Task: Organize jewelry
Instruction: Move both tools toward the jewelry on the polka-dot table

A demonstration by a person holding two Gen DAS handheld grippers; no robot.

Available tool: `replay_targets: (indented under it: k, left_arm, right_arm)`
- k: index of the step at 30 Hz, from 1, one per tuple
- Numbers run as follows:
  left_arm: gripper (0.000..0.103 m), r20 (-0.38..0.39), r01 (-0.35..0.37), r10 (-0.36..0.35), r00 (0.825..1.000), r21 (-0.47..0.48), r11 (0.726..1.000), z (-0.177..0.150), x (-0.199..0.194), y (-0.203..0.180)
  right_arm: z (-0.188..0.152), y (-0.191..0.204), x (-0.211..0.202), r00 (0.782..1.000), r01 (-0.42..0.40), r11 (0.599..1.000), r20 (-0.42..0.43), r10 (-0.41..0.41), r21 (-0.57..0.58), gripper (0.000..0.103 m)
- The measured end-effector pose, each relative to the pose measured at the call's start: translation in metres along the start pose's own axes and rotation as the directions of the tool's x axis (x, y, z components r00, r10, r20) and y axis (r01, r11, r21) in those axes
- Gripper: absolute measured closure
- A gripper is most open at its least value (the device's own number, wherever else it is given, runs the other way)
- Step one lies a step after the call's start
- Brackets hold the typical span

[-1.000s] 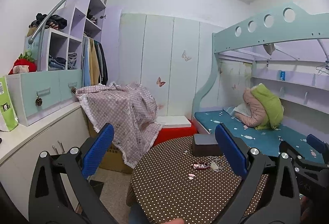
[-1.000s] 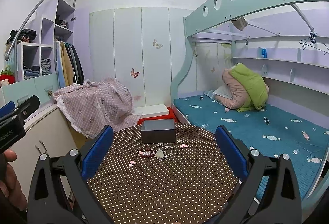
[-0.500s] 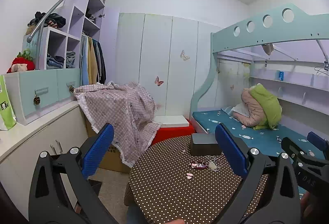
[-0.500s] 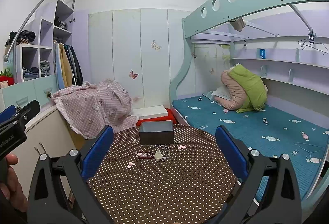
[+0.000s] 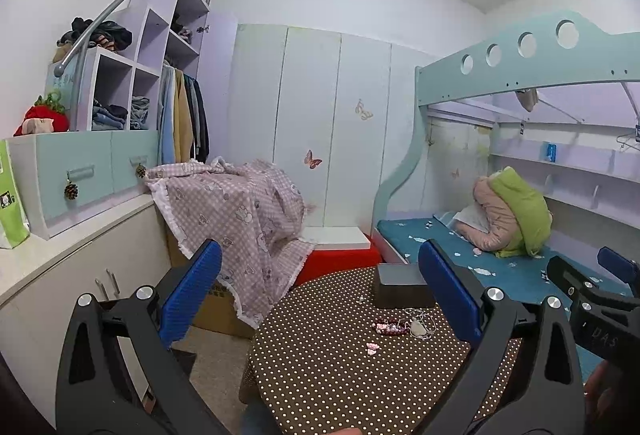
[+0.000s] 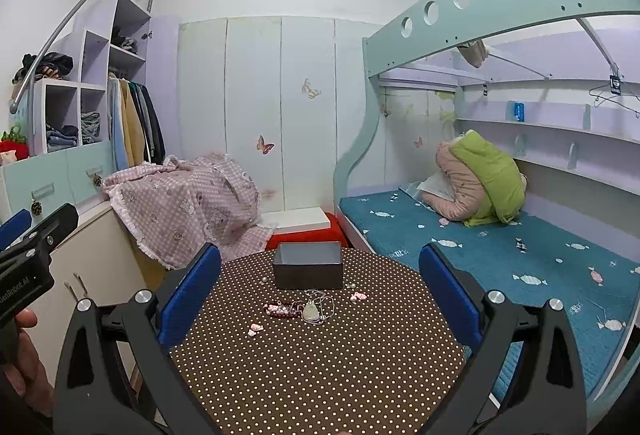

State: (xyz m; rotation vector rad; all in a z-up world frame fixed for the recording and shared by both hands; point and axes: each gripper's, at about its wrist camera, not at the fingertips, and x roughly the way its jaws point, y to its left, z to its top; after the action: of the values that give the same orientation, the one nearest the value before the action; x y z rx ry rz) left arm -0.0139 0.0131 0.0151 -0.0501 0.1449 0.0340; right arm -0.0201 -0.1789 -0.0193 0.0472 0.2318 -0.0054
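Observation:
A dark grey open box point(image 6: 308, 270) stands at the far side of a brown polka-dot table point(image 6: 312, 363). In front of it lie a silver chain with a pale pendant point(image 6: 311, 311), a pink bead bracelet point(image 6: 279, 310) and small pink pieces point(image 6: 253, 329), point(image 6: 357, 296). The box point(image 5: 402, 285), the bracelet point(image 5: 387, 327) and the pendant point(image 5: 418, 328) also show in the left wrist view. My left gripper point(image 5: 320, 299) and my right gripper point(image 6: 320, 299) are both open and empty, held above the near side of the table, well short of the jewelry.
A bunk bed with a teal mattress point(image 6: 500, 247) runs along the right. A pink checkered cloth point(image 6: 184, 207) covers something to the left. A white cabinet point(image 5: 72, 275) with drawers stands at far left. A red box point(image 6: 304, 235) sits behind the table.
Both views have shifted slightly; the table and jewelry sit a little lower and nearer in frame. Both grippers stay open and nothing on the table has moved.

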Motion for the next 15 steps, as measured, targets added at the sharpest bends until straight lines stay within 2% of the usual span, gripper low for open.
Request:
replay_targets:
  k: [9, 15]
  left_arm:
    - [0.005, -0.029, -0.003, 0.003, 1.000, -0.004, 1.000, -0.013, 0.029, 0.005]
    - [0.005, -0.101, -0.002, 0.004, 0.995, 0.014, 1.000, -0.032, 0.065, 0.005]
  right_arm:
    - [-0.003, 0.002, 0.027, 0.999, -0.006, 1.000, -0.031, 0.006, -0.019, 0.008]
    - [-0.009, 0.000, 0.057, 0.997, -0.014, 0.999, -0.081, 0.011, -0.029, 0.008]
